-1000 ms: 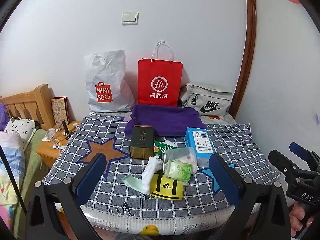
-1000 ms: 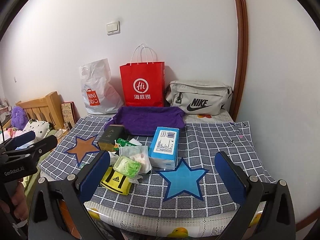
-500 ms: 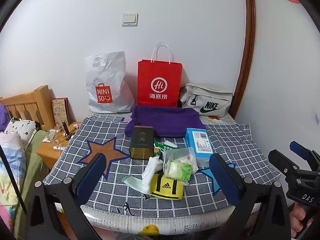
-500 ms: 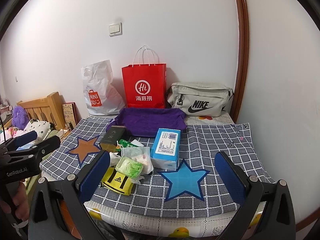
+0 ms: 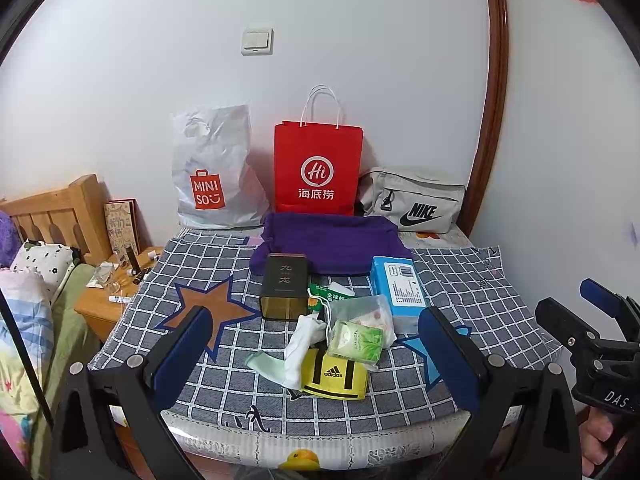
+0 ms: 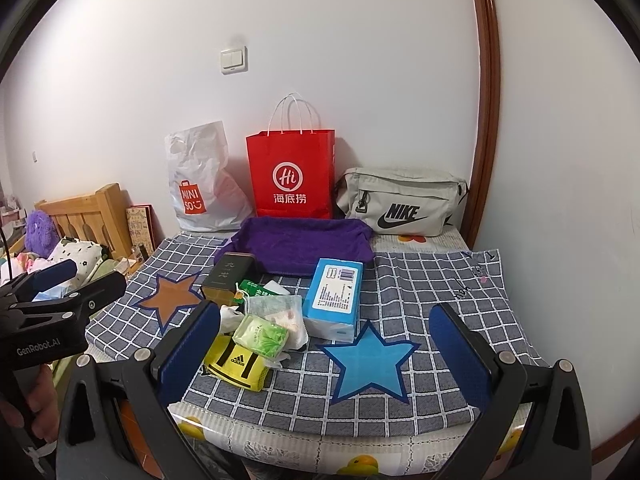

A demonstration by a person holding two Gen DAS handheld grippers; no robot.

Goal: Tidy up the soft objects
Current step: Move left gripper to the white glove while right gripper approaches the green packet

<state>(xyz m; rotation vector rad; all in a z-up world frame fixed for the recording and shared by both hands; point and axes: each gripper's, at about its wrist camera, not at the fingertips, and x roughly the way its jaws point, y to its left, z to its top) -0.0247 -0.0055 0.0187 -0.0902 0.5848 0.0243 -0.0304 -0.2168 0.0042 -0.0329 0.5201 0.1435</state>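
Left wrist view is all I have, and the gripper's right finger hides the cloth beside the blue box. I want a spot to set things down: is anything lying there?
Observer: No. The right wrist view shows a blue star printed on the checked cloth just in front of the blue box, and nothing lies on it.
Operator: And the right gripper? I only see its edge.
Observer: The right gripper is wide open, with nothing between its fingers.
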